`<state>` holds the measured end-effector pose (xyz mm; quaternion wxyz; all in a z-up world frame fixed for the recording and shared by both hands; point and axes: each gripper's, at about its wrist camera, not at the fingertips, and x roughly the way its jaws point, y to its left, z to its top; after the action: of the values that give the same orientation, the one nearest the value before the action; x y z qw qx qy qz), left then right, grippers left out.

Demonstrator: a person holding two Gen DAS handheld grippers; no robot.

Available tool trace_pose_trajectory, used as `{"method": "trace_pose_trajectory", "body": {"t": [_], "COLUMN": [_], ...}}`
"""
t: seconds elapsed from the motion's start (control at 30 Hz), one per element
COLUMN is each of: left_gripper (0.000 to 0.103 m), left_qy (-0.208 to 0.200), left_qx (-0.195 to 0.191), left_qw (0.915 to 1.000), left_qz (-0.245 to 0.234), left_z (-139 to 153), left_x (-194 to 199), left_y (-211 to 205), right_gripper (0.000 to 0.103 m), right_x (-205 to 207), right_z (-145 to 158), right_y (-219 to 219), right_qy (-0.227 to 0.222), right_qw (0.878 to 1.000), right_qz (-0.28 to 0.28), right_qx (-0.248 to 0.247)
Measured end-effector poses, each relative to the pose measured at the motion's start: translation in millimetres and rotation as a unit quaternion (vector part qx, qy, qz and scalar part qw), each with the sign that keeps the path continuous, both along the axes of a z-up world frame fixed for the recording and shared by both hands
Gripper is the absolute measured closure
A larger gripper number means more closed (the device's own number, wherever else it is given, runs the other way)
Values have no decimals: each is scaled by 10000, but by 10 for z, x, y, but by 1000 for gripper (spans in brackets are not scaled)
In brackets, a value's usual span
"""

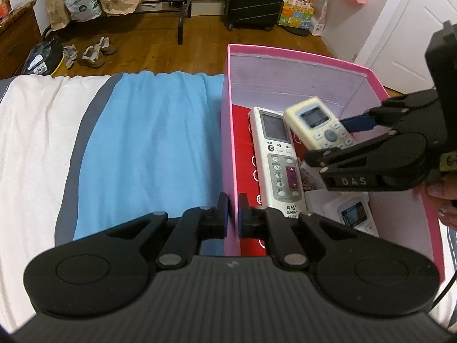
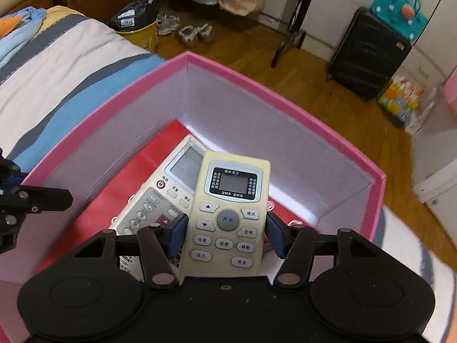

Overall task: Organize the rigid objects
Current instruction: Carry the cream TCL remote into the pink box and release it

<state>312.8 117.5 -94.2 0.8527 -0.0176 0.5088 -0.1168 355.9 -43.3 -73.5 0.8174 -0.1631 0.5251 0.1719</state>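
"DAS" on the right hand-held gripper (image 1: 338, 143), "QUNDA" on the white remote (image 1: 278, 157), "3018" on a bag tag (image 1: 40, 69)

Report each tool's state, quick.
Left tool: closed on the pink box's wall.
Right tool: holding the cream remote over the box.

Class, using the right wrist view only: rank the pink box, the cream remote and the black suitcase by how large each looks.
1. pink box, clearly largest.
2. and 3. cream remote and black suitcase look alike; the remote sits far nearer the camera in the right gripper, so I won't rank them.
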Motion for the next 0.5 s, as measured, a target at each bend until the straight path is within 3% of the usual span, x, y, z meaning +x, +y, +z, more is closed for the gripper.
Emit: {"method": "trace_pose_trajectory", "body": {"t": [0.13,0.33,0.5], "left_gripper": [97,97,97], "left_qy": [17,24,5], "left_qx": [-25,3,19], "left_qw": [10000,10000,10000], "left_qz": [12,7,17], "left_z": [-1,9,37], "left_x": [7,6,-2], "left_y": [9,-3,-5], "right_gripper": [37,36,36], "right_x": [-70,-502,-860], "right_z": [154,740,1062], "right_y": [-99,-516,-1023], "right_qy": [-327,-816,-628], "right_qw": [9990,9904,9834], "right_qz": [-208,-639,-1316], "right_qx": [231,914,1078]}}
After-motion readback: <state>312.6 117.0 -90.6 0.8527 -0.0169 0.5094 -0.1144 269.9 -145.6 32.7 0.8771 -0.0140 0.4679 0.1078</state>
